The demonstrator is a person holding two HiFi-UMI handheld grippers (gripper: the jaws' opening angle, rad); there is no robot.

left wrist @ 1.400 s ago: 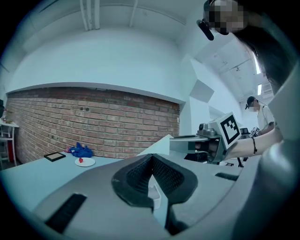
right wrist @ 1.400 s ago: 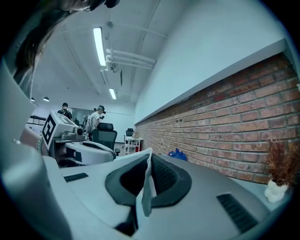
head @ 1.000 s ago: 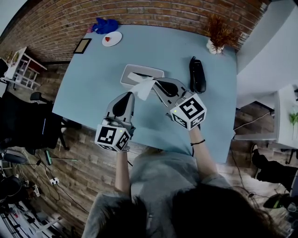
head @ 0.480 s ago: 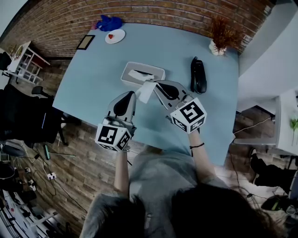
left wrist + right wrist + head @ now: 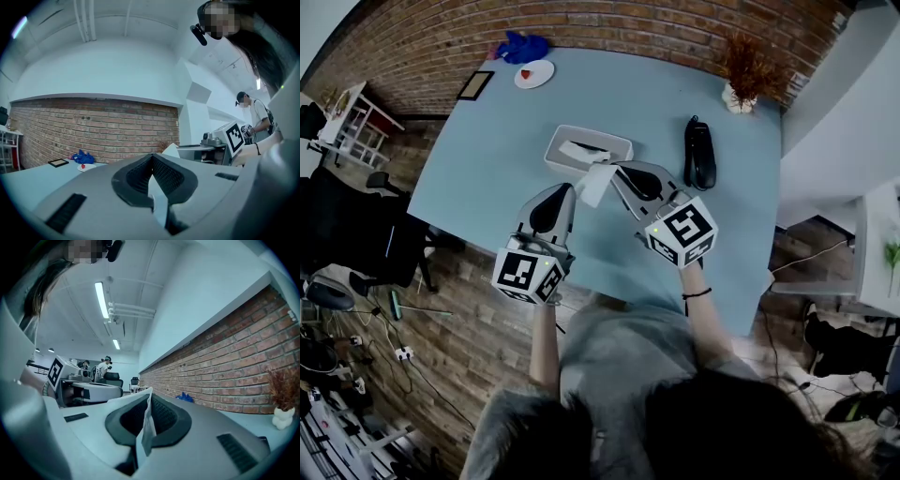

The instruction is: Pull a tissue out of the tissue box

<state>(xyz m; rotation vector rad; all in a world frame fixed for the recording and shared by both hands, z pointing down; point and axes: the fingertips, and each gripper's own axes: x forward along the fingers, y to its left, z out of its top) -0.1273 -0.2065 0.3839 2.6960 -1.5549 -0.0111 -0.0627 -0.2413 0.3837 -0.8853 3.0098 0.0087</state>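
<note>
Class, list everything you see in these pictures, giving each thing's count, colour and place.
table: one, light blue, under everything
tissue box: one, pale grey, table centre
tissue: one, white, in right gripper's jaws
plate: one, white, far left corner
cloth: one, blue, beside plate
picture frame: one, black, left of plate
handset-like object: one, black, right of box
dried plant: one, brown, far right corner
left gripper: one, grey, shut, empty
right gripper: one, grey, shut on tissue
</note>
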